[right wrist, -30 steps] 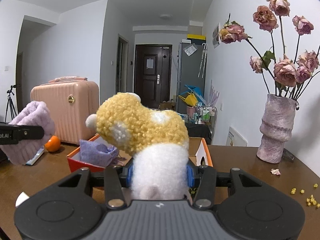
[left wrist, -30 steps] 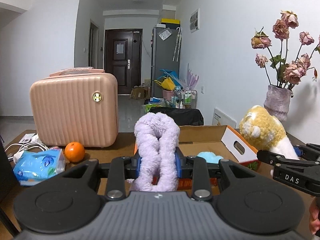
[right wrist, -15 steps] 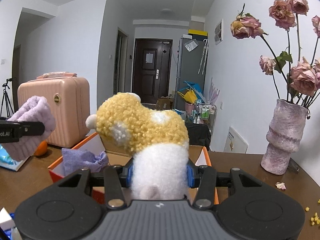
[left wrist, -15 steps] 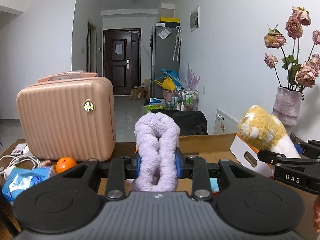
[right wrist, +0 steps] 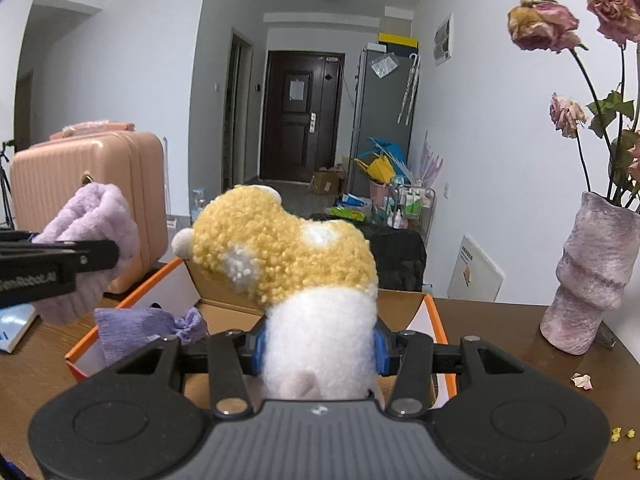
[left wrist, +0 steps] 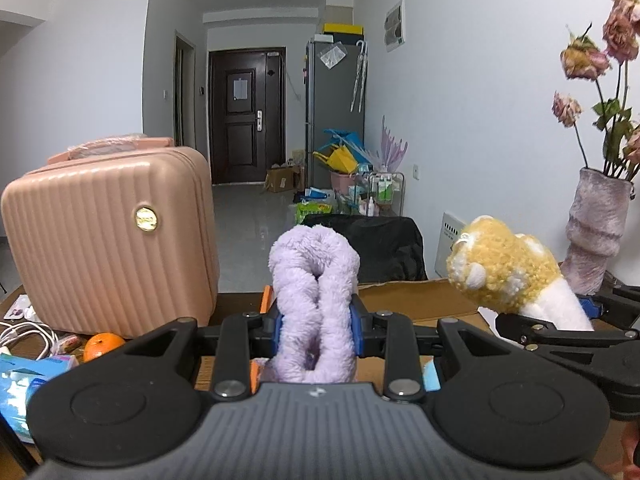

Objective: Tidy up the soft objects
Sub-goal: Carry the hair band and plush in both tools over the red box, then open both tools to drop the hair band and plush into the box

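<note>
Above the desk (right wrist: 500,320), both loads had shifted forward over the last second toward the orange box (right wrist: 434,322): left hand-held gripper (left wrist: 316,326) clamped the lilac headband (left wrist: 314,280), right hand-held gripper (right wrist: 318,346) the yellow plush (right wrist: 288,256), indicating imminent placement.

Hidden behind the fluffy lilac plush loop (left wrist: 314,304): most of the orange-rimmed cardboard box (left wrist: 416,298). Cut off at right edge: dried pink roses (left wrist: 612,64). Too small to read: white wall panel (right wrist: 476,268) print.

Suitcase (left wrist: 108,236) left of box (right wrist: 434,320).
</note>
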The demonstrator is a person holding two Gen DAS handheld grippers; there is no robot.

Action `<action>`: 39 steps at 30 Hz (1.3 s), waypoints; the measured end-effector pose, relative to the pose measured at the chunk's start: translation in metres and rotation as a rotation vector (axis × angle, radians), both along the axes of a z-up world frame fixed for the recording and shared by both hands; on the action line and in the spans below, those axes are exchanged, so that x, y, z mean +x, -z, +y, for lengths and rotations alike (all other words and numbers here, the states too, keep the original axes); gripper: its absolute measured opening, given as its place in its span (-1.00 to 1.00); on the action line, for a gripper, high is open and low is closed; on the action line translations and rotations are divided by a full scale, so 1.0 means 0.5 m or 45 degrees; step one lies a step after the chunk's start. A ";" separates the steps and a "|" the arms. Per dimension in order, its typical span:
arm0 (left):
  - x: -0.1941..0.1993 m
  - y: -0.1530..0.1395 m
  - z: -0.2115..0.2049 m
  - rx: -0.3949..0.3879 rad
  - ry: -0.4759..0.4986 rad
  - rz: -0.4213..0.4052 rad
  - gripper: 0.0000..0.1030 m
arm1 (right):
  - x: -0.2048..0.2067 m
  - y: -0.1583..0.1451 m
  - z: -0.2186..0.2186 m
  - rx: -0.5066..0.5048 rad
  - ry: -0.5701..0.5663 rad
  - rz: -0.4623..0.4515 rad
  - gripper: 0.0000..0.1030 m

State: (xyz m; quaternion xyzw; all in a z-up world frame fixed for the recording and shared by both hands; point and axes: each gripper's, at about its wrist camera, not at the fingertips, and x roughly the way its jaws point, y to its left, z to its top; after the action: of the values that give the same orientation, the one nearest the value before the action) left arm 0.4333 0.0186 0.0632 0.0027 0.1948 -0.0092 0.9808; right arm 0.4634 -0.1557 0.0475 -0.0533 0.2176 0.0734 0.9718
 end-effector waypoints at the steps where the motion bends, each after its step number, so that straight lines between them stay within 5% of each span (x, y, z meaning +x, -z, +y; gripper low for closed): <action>1: 0.008 0.004 -0.004 0.002 0.000 0.010 -0.41 | 0.006 0.002 0.001 -0.005 0.008 0.008 -0.10; 13: 0.082 0.085 -0.034 0.054 -0.012 0.164 -0.41 | 0.060 0.047 0.004 -0.017 0.067 0.142 -0.10; 21: 0.084 0.094 -0.027 0.045 -0.023 0.172 -0.39 | 0.074 0.057 -0.001 -0.034 0.136 0.177 -0.06; 24: 0.087 0.089 -0.025 0.031 -0.033 0.171 -0.04 | 0.077 0.058 -0.006 -0.029 0.159 0.183 0.11; 28: 0.080 0.082 -0.018 0.008 -0.073 0.159 0.37 | 0.069 0.050 -0.014 -0.017 0.188 0.135 0.77; 32: 0.072 0.075 -0.013 0.021 -0.159 0.119 1.00 | 0.075 0.050 -0.021 -0.014 0.200 0.147 0.99; 39: 0.068 0.065 -0.005 0.014 -0.209 0.093 1.00 | 0.072 0.048 -0.019 -0.022 0.202 0.148 1.00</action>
State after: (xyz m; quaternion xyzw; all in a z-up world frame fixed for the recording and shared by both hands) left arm 0.4671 0.0158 0.0305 -0.0082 0.2302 0.0720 0.9705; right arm 0.4992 -0.1655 0.0235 -0.0401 0.2777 -0.0028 0.9598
